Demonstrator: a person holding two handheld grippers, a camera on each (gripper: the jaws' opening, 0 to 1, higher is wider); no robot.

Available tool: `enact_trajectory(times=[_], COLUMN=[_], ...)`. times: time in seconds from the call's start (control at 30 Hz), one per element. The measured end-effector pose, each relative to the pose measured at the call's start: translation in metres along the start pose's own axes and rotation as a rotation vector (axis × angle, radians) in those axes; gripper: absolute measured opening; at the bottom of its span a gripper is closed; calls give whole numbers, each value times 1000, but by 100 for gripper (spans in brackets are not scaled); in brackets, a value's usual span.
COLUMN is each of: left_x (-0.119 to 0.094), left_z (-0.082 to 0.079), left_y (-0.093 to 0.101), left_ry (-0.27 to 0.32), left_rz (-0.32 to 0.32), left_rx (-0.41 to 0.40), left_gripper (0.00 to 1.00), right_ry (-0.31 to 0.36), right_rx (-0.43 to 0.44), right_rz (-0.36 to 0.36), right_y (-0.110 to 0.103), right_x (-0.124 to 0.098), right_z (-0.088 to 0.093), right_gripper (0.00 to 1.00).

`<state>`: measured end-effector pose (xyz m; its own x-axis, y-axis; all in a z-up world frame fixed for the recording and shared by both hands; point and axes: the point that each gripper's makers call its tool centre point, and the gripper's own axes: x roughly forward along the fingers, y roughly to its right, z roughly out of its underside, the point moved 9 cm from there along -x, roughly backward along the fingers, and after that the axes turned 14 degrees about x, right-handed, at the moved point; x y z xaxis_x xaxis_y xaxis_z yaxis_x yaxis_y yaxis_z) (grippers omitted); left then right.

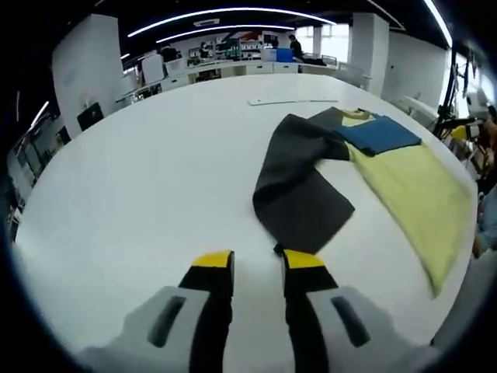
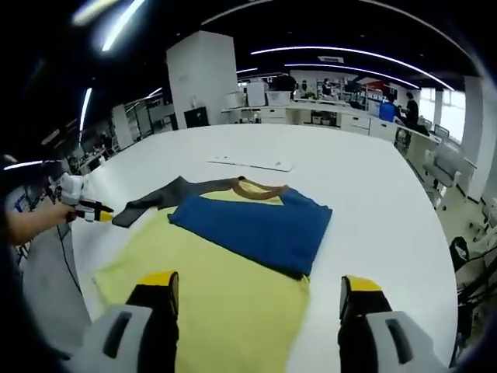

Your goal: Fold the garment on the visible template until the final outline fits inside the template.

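1. We see our right gripper (image 2: pixel 256 299) spread wide and empty over the yellow garment (image 2: pixel 225 303), whose near hem is cut off.
2. Our left gripper (image 1: pixel 257 266), jaws narrowly apart, grips nothing beside the grey sleeve (image 1: pixel 299 186).
3. The garment lies mid-worktop (image 1: pixel 140 179); whether the far strip is the template, we cannot tell.

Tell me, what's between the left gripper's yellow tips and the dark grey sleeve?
Only bare white table. In the left gripper view, the left gripper hangs just short of the dark grey sleeve of the yellow, blue and grey garment.
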<state>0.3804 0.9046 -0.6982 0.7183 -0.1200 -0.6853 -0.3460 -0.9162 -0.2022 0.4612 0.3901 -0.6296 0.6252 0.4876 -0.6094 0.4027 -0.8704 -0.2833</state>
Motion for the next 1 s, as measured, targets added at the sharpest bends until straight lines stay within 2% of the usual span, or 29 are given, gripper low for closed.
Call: enact_trajectory(times=[0.4, 0.5, 0.57, 0.73, 0.8, 1.0], left_x=[6, 8, 12, 15, 16, 16], left_z=[-3, -6, -7, -11, -11, -11], left_y=[5, 8, 10, 11, 12, 9], left_ry=[20, 53, 50, 52, 53, 18], left_rz=[65, 110, 145, 174, 200, 212], left_rx=[34, 54, 73, 108, 95, 34], left_gripper=[14, 10, 7, 3, 2, 2], right_ry=[-11, -17, -18, -22, -21, -13], right_rx=[-44, -45, -37, -31, -26, -23], right_rz=[4, 10, 13, 25, 28, 34], right_y=[-7, -6, -5, -3, -3, -3], right_x=[-9, -10, -11, -13, -14, -17], right_z=[0, 1, 2, 4, 4, 3], right_gripper=[85, 85, 84, 83, 83, 82])
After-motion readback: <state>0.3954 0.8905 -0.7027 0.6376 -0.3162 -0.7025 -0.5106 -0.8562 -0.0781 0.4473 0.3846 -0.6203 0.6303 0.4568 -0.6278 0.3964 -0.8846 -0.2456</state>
